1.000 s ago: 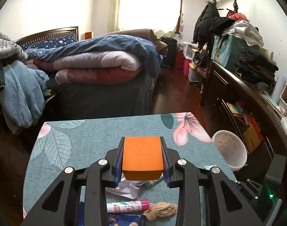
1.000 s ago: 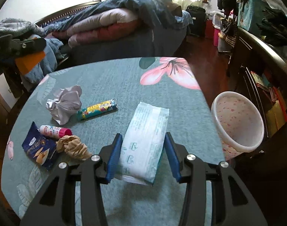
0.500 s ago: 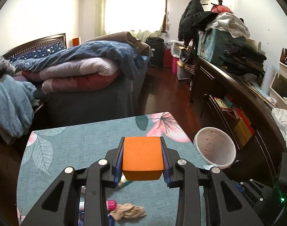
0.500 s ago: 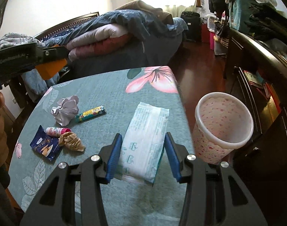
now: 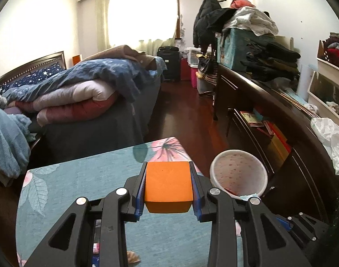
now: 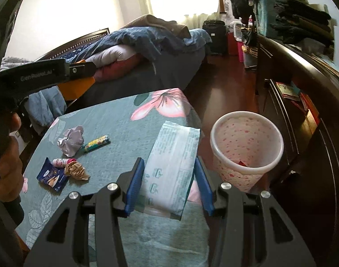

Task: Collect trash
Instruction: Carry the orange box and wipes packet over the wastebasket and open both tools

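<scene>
Left fingers (image 5: 147,178) clamp one orange block (image 5: 168,185); right fingers (image 6: 135,178) grip one wipes pack (image 6: 172,164). Bin (image 6: 247,146) at two o'clock; five scraps at ten o'clock on the bench (image 6: 125,120).

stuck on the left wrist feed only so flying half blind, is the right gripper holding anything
Observer: Yes. The right gripper holds a pale green wipes packet between its fingers, above the table.
Operator: what trash is left on the table
Observer: Five pieces lie there: a crumpled silver wrapper, a candy tube, a blue snack packet, a brown paper wad and a small pink-capped tube.
Operator: anything in the bin already
Observer: The speckled bin stands on the floor to the right of the table, and a small red scrap shows inside near its bottom.
</scene>
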The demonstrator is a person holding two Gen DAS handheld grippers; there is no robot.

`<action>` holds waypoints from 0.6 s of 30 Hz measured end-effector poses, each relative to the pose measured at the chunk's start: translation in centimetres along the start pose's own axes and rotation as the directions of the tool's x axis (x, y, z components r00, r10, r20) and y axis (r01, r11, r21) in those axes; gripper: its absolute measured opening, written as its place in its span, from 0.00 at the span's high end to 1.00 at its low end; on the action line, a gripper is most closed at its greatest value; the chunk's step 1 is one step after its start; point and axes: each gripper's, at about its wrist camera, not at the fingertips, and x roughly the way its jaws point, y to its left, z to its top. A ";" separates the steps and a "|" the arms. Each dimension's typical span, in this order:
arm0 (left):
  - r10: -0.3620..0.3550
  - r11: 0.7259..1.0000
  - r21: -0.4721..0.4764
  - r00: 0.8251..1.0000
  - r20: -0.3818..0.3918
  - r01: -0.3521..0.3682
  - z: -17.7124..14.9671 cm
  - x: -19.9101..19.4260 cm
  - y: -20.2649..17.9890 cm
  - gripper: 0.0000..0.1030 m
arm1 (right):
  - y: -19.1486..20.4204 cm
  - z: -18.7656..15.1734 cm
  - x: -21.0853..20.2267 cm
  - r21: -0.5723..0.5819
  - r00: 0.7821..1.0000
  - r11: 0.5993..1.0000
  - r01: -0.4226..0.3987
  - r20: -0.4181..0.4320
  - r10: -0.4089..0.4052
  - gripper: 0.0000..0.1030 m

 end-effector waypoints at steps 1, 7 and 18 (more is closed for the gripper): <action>-0.002 1.000 0.003 1.000 -0.001 0.002 0.1 0.1 -0.3 0.67 | -0.3 0.0 -0.1 0.004 1.000 1.000 0.002 0.002 -0.002 0.54; -0.023 0.999 0.032 1.000 -0.009 0.023 0.4 0.9 -2.7 0.67 | -2.3 -0.1 -1.0 0.035 1.000 0.999 0.016 0.024 -0.017 0.54; -0.074 0.994 0.078 0.997 -0.018 0.075 1.3 3.4 -7.5 0.67 | -8.3 -0.1 -1.4 0.128 0.995 0.988 0.081 0.042 -0.087 0.54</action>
